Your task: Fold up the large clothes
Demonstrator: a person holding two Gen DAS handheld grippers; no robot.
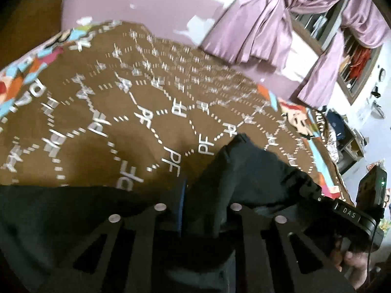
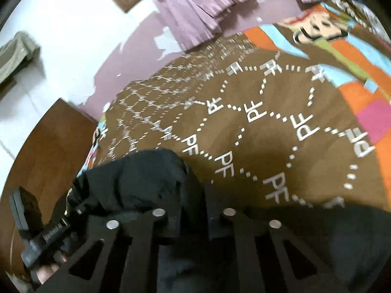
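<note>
Your left tool point(image 1: 195, 205) was closed on the black garment point(image 1: 256, 171), and your right tool point(image 2: 195, 202) gripped the same dark cloth point(image 2: 136, 178), each pinching a bunched fold. The garment lay along the near edge of the bed, over the brown patterned bedspread point(image 1: 146, 102), beneath the purple curtains point(image 1: 264, 24).
</note>
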